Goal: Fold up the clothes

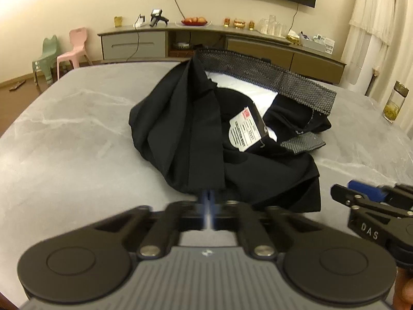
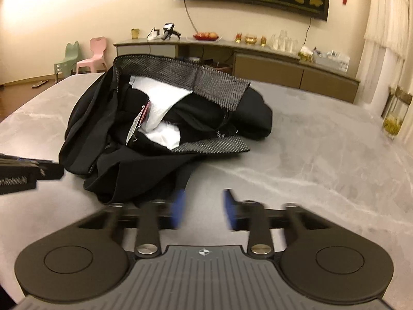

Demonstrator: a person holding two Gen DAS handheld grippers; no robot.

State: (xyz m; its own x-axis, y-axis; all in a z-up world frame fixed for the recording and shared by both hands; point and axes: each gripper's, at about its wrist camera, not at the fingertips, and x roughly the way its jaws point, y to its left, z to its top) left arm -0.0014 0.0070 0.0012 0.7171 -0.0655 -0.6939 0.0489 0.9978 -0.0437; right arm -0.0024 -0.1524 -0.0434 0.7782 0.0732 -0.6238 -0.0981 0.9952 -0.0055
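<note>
Lying in a crumpled heap on the grey marbled table (image 1: 64, 118), the black garment (image 1: 196, 139) is sitting roughly midway between the left and right edges and reaching toward the near edge. Its grey mesh waistband (image 1: 268, 77) is standing up along the far side of the heap, white lining (image 1: 242, 85) is showing inside the opening, and a hang tag (image 1: 245, 131) is resting on the dark fabric just below that lining.

The left gripper (image 1: 208, 201) is clenched: its blue-tipped fingers are pressed together on a fold of the garment at the near edge of the heap, and the fabric is rising from that point in a taut ridge. Motion blur is softening the fingertips, so the depth of the bite cannot be told.

The right gripper (image 2: 204, 206) is released, its two blue pads (image 2: 178, 206) standing apart over bare table surface. The left pad is sitting just beside the near right hem of the garment; whether it is touching the cloth cannot be told because of blur.

In the right wrist view, the left gripper body is appearing at the left border, beside the heap. A glass jar (image 1: 395, 100) is standing near the table's right edge, well apart from the garment.
</note>
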